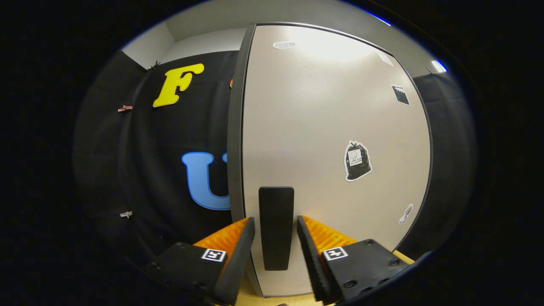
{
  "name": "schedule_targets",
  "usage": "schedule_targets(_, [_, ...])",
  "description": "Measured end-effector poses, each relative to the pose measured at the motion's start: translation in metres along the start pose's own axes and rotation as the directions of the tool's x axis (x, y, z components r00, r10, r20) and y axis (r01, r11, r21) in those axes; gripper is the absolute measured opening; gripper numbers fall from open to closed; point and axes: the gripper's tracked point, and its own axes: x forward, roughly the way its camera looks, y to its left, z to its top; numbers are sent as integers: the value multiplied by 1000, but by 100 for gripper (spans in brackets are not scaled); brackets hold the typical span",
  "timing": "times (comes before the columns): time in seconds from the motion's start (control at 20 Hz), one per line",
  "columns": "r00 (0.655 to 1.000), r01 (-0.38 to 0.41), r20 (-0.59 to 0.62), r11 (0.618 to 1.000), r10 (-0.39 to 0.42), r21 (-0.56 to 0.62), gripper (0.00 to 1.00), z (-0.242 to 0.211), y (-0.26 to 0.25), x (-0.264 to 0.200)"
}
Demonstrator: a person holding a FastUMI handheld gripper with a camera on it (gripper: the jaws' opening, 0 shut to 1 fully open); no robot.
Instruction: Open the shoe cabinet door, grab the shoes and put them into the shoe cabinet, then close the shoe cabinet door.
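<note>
Pale grey door: we see the shoe cabinet door (323,127) as a smooth, matte panel with a dark edge running down its left side; a soft glare sits near its top.
Handle: we see a dark, upright bar, the door handle (276,227), mounted low on the panel close to that dark edge.
Hand-held gripper: our hand-held gripper (275,233) is spread open, with one finger on each side of the handle; the handle stands between the two fingers.
Contact: we see a narrow gap between each finger and the handle, so neither finger presses on it as far as we can tell.
Stickers: we see a black bag-shaped sticker (357,161) on the panel to the right of the handle and higher up, a small dark square sticker (400,94) near the upper right edge, a pale oval one (284,44) near the top, and a small pale one (406,213) low by the right edge.
Door position: we cannot tell whether the door is fully closed or slightly ajar; no cabinet interior is visible to us.
Backdrop: we see black cloth (140,170) hanging to the left of the door, with small clips on it, and a pale wall above.
Surface: we see a strip of light wood (255,297) below the door, between the fingers.
</note>
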Motion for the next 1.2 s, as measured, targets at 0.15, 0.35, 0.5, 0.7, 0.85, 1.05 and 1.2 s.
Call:
schedule_targets(0.15, [1000, -7, 21, 1000, 7, -27, 38, 5, 9, -7])
schedule_targets(0.35, [1000, 20, 14, 1000, -20, -3, 31, 3, -1, -1])
schedule_targets(0.5, [1000, 7, -21, 1000, -7, 21, 19, 1, -1, -3])
schedule_targets(0.7, [999, 0, -34, 1000, 1, 14, 19, 3, 0, -14])
schedule_targets(0.85, [999, -16, -29, 1000, 16, 23, 18, 8, 2, -28])
schedule_targets(1.05, [1000, -24, -14, 999, 24, 35, 18, 12, -3, -48])
schedule_targets(1.2, [998, -55, -14, 997, 56, 62, 13, 16, -9, -67])
